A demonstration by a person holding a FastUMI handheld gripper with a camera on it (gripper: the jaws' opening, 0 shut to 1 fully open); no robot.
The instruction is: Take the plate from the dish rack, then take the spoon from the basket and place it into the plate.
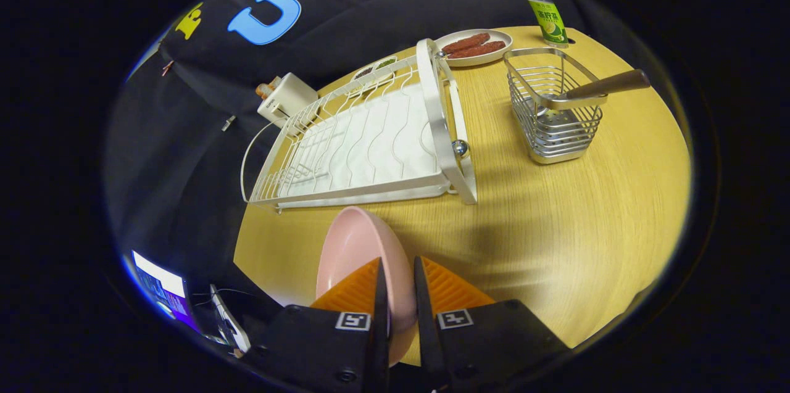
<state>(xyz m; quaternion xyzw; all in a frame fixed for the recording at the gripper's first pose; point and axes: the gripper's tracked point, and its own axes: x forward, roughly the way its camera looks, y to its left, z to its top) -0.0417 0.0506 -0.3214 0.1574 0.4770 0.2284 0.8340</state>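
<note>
While the hand-held gripper (400, 285) is clamping the pink plate (358, 251) by its rim, the plate is standing on edge between the two fingers, one finger pressing on each face, with most of the plate rising ahead of the fingertips and leaning toward the dish rack side. Its lower rim is hanging over the wooden bench (555, 214), near the bench's front edge; whether it is touching the wood cannot be told.

Just beyond the plate, the white dish rack (370, 146) is lying on the bench with its wire slots showing bare. Well apart from the fingers, to the far side of the rack, a wire basket (552, 112) is standing upright, and the spoon (602, 87) is resting in it, its wooden handle sticking out over the rim and pointing away from the rack.

Farther back, a small dish of sausages (474, 46) is sitting between the rack's far end and the basket, and a bottle (548, 15) is standing behind the basket. A white box (287, 100) is sitting by the rack's far corner.
</note>
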